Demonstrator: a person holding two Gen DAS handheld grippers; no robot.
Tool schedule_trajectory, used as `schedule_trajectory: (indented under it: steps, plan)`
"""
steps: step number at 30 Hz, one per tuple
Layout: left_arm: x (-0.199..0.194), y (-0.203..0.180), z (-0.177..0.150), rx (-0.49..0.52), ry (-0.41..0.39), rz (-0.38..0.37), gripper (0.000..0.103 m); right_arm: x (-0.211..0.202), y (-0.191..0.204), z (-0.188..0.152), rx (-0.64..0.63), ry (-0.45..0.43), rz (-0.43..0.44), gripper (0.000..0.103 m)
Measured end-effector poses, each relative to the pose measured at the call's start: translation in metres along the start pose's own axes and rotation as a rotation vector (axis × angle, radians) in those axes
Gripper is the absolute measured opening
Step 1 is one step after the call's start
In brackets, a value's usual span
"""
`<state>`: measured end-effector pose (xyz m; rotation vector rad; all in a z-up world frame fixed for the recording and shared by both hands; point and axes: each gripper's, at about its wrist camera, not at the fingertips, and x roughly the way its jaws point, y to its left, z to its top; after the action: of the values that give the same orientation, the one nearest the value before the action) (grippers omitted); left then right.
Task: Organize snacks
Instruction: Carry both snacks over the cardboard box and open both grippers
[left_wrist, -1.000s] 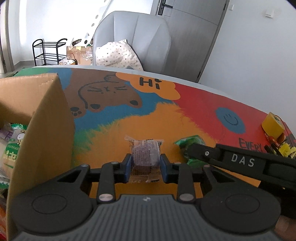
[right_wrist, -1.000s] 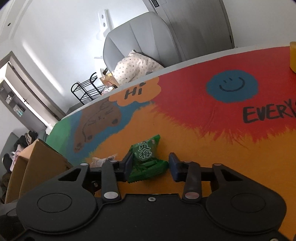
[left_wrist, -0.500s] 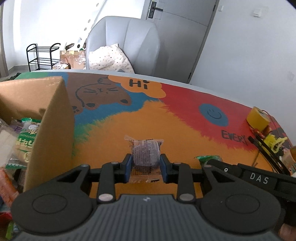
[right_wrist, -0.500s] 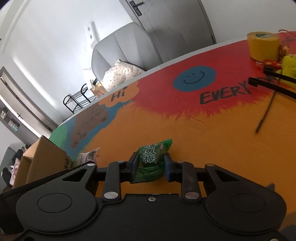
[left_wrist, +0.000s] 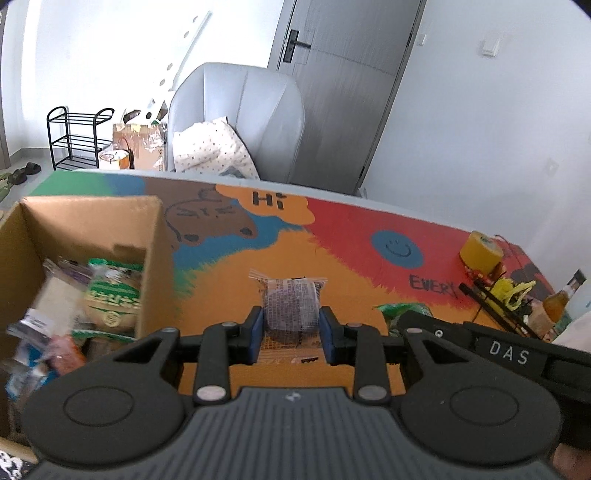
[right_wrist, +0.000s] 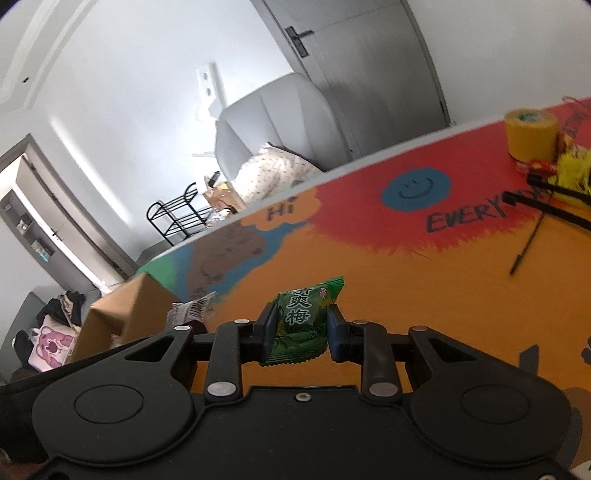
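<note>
Left tongs (left_wrist: 291, 334) clamped on clear-wrapped dark cake (left_wrist: 290, 308), right tongs (right_wrist: 300, 332) on green candy packet (right_wrist: 301, 321), beside snack-filled cardboard box (left_wrist: 155, 236).

**Table layout, two wrist views**

Cardboard box (left_wrist: 85, 221) stood at the table's (left_wrist: 229, 273) left end, snack packets (left_wrist: 107, 295) inside. Tape roll (left_wrist: 480, 251) sat far right, bottle (left_wrist: 561, 295) beyond it. Armchair (left_wrist: 240, 110) stood behind the table, pillow (left_wrist: 210, 147) on it, rack (left_wrist: 77, 136) further left.
</note>
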<state>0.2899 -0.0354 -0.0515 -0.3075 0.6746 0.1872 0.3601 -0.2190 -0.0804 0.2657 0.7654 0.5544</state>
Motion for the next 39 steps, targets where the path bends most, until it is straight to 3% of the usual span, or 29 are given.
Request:
schedule_trajectory:
  steps: [19,39]
  plan:
    - [-0.057,0.062,0.017,-0.052,-0.077,0.014,0.031,-0.01,0.086,0.002,-0.11,-0.045,0.066,0.026]
    - [-0.081,0.138,0.04,-0.113,-0.106,0.079,0.031,0.009,0.162,-0.003,-0.209,-0.024,0.134,0.026]
